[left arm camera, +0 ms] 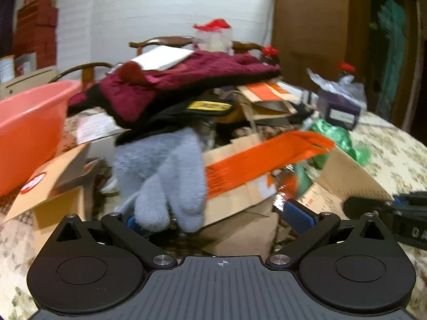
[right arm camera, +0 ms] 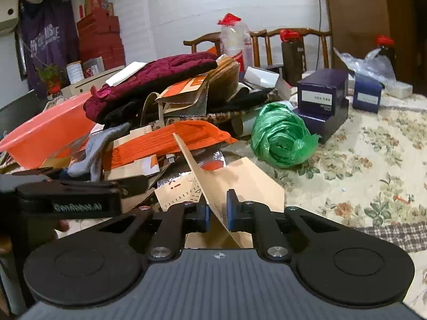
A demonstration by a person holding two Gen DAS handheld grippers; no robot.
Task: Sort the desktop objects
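My right gripper (right arm camera: 216, 214) pinches the tan paper bag (right arm camera: 234, 184). My left gripper (left arm camera: 213, 217) is wide open near the grey glove (left arm camera: 162, 176).

The far and left part of the table is blocked by a heap: a maroon quilted cloth (right arm camera: 157, 80) on top, an orange bag (right arm camera: 170, 141) and a grey glove (right arm camera: 93, 149) lower down, with a pink basin (right arm camera: 40, 136) at the far left. A tan cardboard flap (right arm camera: 221, 184) juts up in the near middle. To its right a green plastic bundle (right arm camera: 280, 136) and dark blue boxes (right arm camera: 323, 93) stand farther back. The flowered tablecloth (right arm camera: 360, 176) at near right lies bare, leaving room to pass.
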